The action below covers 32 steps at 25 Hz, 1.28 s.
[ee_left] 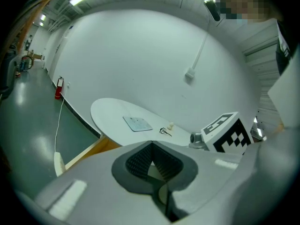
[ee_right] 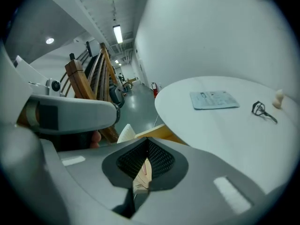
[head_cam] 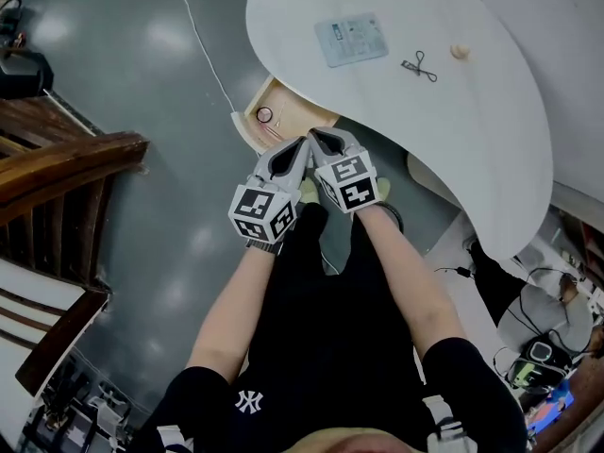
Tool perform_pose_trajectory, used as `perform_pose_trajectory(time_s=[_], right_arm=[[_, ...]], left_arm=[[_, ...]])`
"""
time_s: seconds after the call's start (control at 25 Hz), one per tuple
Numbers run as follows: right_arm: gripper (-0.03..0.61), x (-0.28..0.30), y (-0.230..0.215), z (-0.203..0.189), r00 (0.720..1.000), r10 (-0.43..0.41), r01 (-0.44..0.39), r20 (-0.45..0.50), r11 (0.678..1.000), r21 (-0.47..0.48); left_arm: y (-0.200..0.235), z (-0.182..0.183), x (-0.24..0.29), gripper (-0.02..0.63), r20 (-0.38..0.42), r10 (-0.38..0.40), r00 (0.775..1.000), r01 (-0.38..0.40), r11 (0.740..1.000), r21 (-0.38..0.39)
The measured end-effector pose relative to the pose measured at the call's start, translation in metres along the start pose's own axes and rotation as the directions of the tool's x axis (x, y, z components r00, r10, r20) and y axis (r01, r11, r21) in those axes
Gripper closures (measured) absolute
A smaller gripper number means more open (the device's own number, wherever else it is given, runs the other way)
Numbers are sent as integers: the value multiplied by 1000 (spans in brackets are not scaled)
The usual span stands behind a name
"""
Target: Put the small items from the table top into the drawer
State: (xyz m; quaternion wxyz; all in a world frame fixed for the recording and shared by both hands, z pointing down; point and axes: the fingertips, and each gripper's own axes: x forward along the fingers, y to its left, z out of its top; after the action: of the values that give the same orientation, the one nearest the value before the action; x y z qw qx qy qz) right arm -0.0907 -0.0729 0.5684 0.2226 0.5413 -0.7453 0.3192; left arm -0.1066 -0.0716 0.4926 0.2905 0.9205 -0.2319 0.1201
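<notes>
A white round table (head_cam: 491, 111) carries a pale blue card (head_cam: 351, 39), a black wire clip (head_cam: 419, 65) and a small beige knob (head_cam: 460, 52). Under its near edge a wooden drawer (head_cam: 283, 102) stands pulled out with a small ring (head_cam: 264, 115) inside. My left gripper (head_cam: 302, 143) and right gripper (head_cam: 319, 137) hover side by side just above the drawer, both shut with nothing held. The left gripper view has its shut gripper (ee_left: 152, 146) below the card (ee_left: 137, 123), clip (ee_left: 165, 131) and knob (ee_left: 171, 125). The right gripper view shows its shut gripper (ee_right: 147, 143), the card (ee_right: 214, 99) and the clip (ee_right: 262, 109).
A dark wooden bench (head_cam: 66, 168) stands at the left on the grey floor. A white cable (head_cam: 203, 50) runs across the floor toward the drawer. Cables and gear (head_cam: 538, 347) crowd the lower right beside the table.
</notes>
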Motion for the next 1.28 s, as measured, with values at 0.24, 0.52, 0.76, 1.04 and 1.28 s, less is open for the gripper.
perform_pose_trajectory(time_s=[0.24,0.52,0.76,1.04,1.28], right_arm=[[551,-53,-23,22,996,-55,53,74,998,30],[551,-111,-67,38,980,-134,126,150,990,58],[551,-144,-101,37,973,-156,148,170,987,62],[551,-174,-155,37,967,-189,180,170,982,64],[546,-174,-197,34,971,-184,181,151,983,37]], left_arm=[[-42,22,21,614,5,-72,997,72,997,36],[-97,36,49,614,-2,-136,991,135,988,78],[-133,38,76,614,3,-158,987,158,984,81],[-171,37,119,614,-5,-164,986,164,983,83],[-182,35,153,614,-5,-142,990,141,987,70]])
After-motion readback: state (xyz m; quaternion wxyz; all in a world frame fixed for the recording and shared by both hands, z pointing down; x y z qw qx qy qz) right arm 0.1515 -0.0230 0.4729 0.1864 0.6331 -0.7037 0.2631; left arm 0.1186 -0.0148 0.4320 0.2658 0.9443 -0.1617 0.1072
